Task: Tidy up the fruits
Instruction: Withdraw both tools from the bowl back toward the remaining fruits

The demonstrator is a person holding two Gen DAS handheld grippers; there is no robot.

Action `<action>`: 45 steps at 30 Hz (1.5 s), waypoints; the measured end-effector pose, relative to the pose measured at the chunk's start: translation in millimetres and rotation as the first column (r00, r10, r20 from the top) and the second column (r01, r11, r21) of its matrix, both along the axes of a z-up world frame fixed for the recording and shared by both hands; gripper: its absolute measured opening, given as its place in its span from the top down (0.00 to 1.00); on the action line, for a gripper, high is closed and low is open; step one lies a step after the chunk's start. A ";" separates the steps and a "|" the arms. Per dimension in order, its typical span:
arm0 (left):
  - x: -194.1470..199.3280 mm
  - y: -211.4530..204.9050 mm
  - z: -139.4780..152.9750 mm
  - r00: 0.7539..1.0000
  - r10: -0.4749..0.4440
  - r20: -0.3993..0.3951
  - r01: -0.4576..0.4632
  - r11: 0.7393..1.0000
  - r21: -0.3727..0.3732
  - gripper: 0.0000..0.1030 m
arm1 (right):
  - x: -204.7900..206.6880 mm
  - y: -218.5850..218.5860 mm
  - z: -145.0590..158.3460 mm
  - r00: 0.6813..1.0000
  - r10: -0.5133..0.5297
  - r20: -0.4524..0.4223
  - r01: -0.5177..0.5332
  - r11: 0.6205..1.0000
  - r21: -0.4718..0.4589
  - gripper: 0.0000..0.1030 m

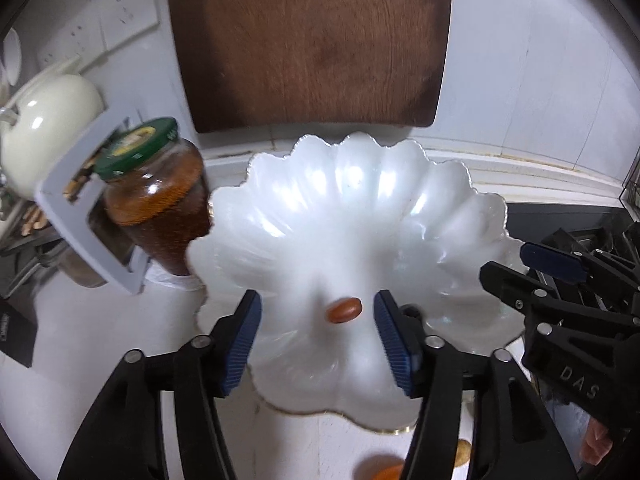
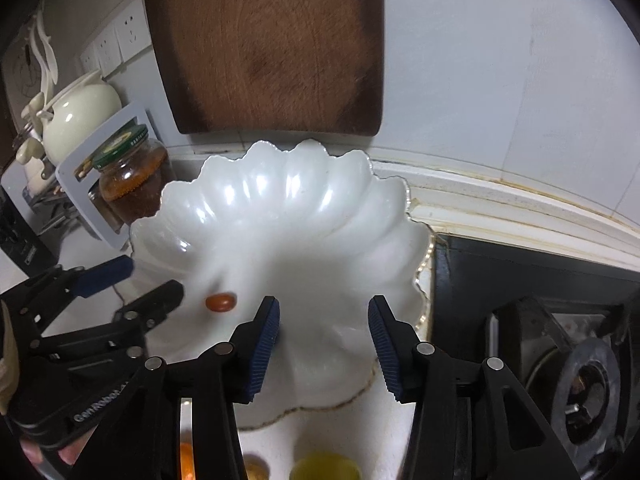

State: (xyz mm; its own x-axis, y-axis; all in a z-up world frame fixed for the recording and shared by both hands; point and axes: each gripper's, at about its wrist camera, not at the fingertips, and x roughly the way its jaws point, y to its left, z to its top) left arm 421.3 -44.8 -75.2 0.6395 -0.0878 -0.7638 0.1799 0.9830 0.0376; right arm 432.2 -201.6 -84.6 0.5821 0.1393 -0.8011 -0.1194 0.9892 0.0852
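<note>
Both jaw pairs stand spread, nothing pinched: left gripper [image 1: 318,338], right gripper [image 2: 324,344]. The small red-brown fruit [image 1: 344,311] lies in the scalloped white dish [image 1: 440,184]; withdrawal should be made straight up, clear of it

Pearly white scalloped dish [image 1: 360,216], reddish-brown fruit [image 1: 344,310], dark brown board [image 1: 308,40], green jar lid [image 1: 136,148]
</note>
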 end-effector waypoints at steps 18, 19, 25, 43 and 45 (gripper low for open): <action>-90.5 19.7 64.9 0.986 0.033 0.161 -0.028 0.999 -0.035 0.18 | -86.7 -8.1 63.2 0.988 0.000 0.157 0.001 1.000 -0.008 0.46; -97.3 20.8 67.7 0.985 0.029 0.169 -0.023 0.999 -0.038 0.18 | -92.6 -9.0 66.4 0.986 -0.002 0.165 0.003 1.000 -0.005 0.46; -128.2 26.3 79.6 0.979 0.013 0.205 -0.003 0.999 -0.049 0.18 | -125.7 -9.6 82.4 0.977 -0.009 0.211 0.010 1.000 -0.004 0.46; -208.8 52.3 87.0 0.965 -0.033 0.259 0.045 0.998 -0.041 0.18 | -210.1 15.7 86.1 0.966 0.022 0.257 -0.019 1.000 -0.013 0.46; -214.0 55.4 84.2 0.966 -0.034 0.255 0.045 0.998 -0.039 0.18 | -217.5 18.9 83.5 0.965 0.028 0.259 -0.024 1.000 -0.016 0.46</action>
State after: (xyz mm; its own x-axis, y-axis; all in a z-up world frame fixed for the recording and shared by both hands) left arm 207.3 10.6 9.0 0.8072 -0.1467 -0.5717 0.2089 0.9769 0.0443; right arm 214.6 -182.6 -1.1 0.7665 0.1477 -0.6251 -0.1614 0.9863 0.0351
